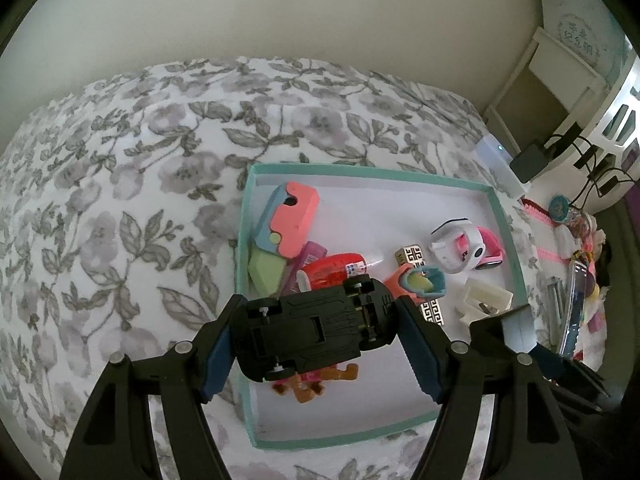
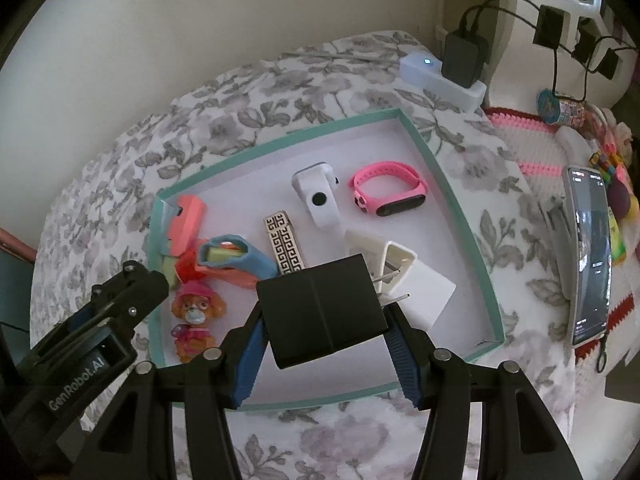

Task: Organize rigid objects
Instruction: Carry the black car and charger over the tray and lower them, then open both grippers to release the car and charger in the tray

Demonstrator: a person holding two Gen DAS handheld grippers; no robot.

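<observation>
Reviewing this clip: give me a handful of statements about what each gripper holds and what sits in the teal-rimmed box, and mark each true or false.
1. The left gripper holds a black toy car with its underside facing the camera. True.
2. The right gripper is empty. False: it is shut on a black plug adapter with metal prongs.
3. A pink wristband lies inside the teal-rimmed box. True.
4. The box holds nothing yet. False: it already holds several things, among them a puppy figure and a white charger.
5. The phone lies inside the box. False: it stands outside it, to the right.
</observation>
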